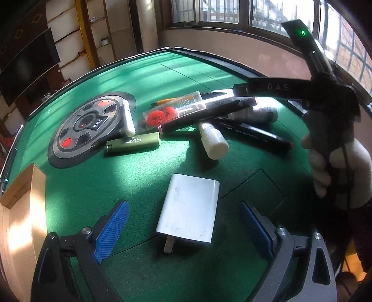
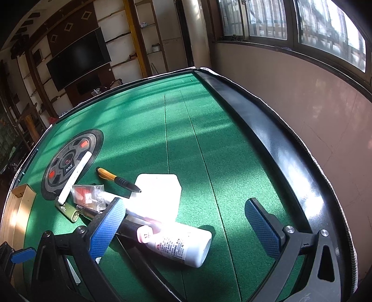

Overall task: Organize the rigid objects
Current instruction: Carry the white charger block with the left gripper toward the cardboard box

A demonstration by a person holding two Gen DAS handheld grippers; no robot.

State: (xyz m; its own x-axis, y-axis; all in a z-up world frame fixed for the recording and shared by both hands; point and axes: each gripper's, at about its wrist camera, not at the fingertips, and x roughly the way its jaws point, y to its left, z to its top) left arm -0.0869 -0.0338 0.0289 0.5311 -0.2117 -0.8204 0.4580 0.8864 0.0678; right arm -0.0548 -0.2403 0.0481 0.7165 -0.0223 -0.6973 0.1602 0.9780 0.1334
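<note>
In the left wrist view, a white charger (image 1: 189,209) is lying flat on the green desk (image 1: 116,181) in the lower middle of the frame, its metal prongs pointing toward the camera. The left hand-held gripper (image 1: 184,230) is hanging over it with the blue pads standing wide on both sides and not touching it; nothing is being held.

Above the charger, in the middle of the frame, a pile is lying: a green lighter (image 1: 133,144), a small white bottle (image 1: 214,141), a black marker (image 1: 253,133), a clear packet with red pieces (image 1: 172,111) and a long dark pen (image 1: 209,113) crossing over them. At the left, a white tube (image 1: 129,119) is resting on the round black panel (image 1: 86,130) set in the desk.

In the right wrist view, the right hand-held gripper (image 2: 188,225) is also wide open and empty. A white bottle with printed text (image 2: 183,246) is lying between its fingers, and an orange pen (image 2: 116,178) is lying further up.

Striped sunlight is falling across the felt. A dark television (image 2: 79,62) is hanging at the upper left, and windows (image 2: 302,21) are filling the upper right.
</note>
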